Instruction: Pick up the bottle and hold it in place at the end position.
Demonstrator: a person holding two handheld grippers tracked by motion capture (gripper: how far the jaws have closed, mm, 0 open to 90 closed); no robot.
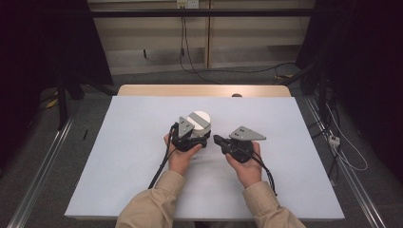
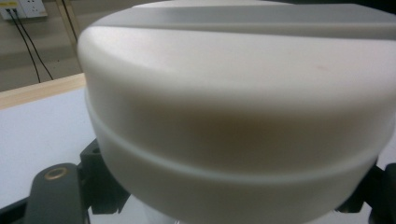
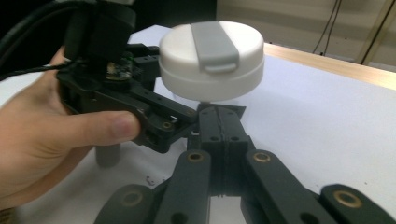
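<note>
Grey floor, loose cables and a wall socket lie beyond the table (image 1: 142, 199), whose top is covered with a white sheet.

High view: the white container (image 1: 201, 121), round with a grey lid strap, stands near the sheet's centre. The left gripper (image 1: 189, 138) sits at its 7 o'clock side; the right gripper (image 1: 219, 140) points at it from 4 o'clock, just beside it.

Left gripper view: the container's cream wall (image 2: 233, 116) is pressed up close, black jaws flanking its base. The left claw is nearly closed and appears clamped low on the container.

Right gripper view: the right claw's pads (image 3: 219, 135) meet flat with nothing between them. The lid (image 3: 212, 51) is at 12 o'clock, apart from the tips.

Judgement: the left claw steadies the container while the right prepares to work the lid. The next move likely calls for the empty claw to reach the grey strap's lip.
</note>
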